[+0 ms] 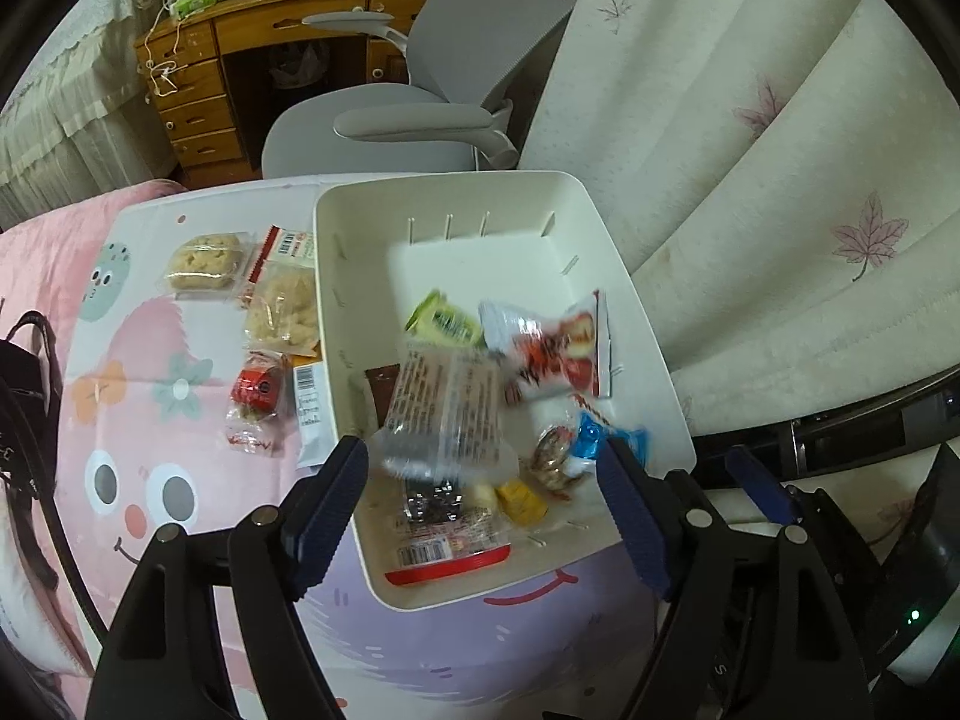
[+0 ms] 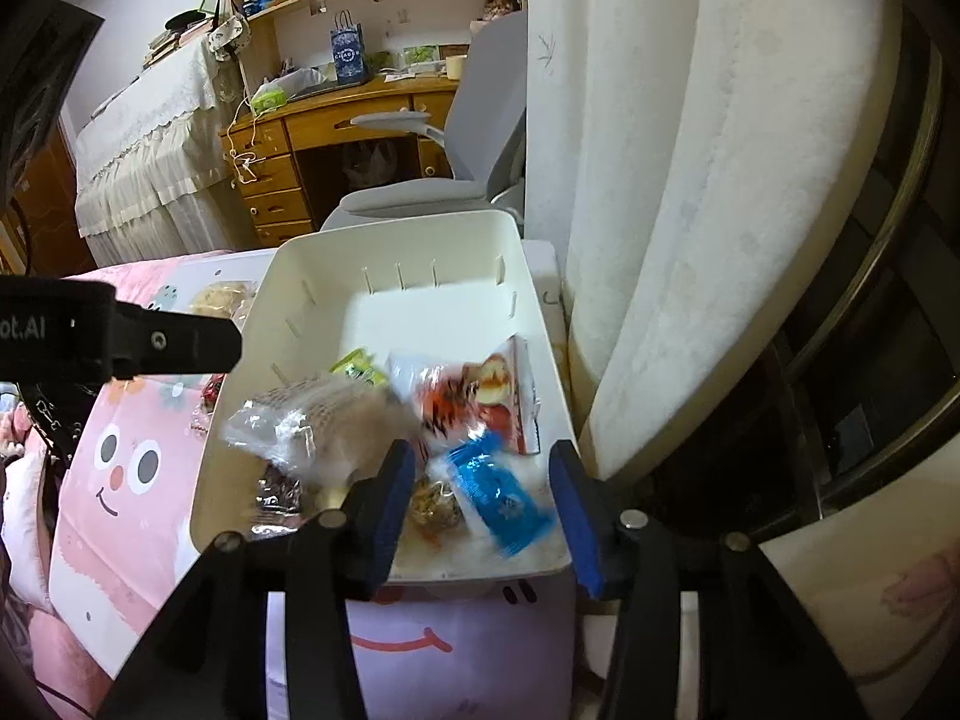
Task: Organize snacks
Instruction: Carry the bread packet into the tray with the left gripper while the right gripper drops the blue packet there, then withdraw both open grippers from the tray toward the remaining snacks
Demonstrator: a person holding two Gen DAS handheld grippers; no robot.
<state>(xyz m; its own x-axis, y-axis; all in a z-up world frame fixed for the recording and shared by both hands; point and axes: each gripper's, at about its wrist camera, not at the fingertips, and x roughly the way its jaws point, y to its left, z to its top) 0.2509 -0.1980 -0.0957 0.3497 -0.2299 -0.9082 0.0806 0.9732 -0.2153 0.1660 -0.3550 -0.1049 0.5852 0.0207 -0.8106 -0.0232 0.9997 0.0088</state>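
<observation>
A white bin (image 1: 654, 360) (image 2: 258, 324) sits on a cartoon-print mat and holds several snack packs. A clear wrapped snack (image 1: 444, 414) (image 2: 318, 420) is blurred above the bin's contents, free of both grippers. My left gripper (image 1: 480, 504) is open over the bin's near end, with nothing between its blue pads. My right gripper (image 2: 480, 510) is open over the bin's near right corner, above a blue candy pack (image 2: 498, 492) (image 1: 591, 441). A red and white pack (image 1: 558, 348) (image 2: 480, 396) lies in the bin.
Several snacks lie on the mat left of the bin: a cookie pack (image 1: 204, 264), a pale biscuit pack (image 1: 282, 306), a red wrapped snack (image 1: 258, 390). A curtain (image 1: 750, 180) hangs right of the bin. A grey chair (image 1: 384, 114) and a wooden desk (image 1: 198, 72) stand behind.
</observation>
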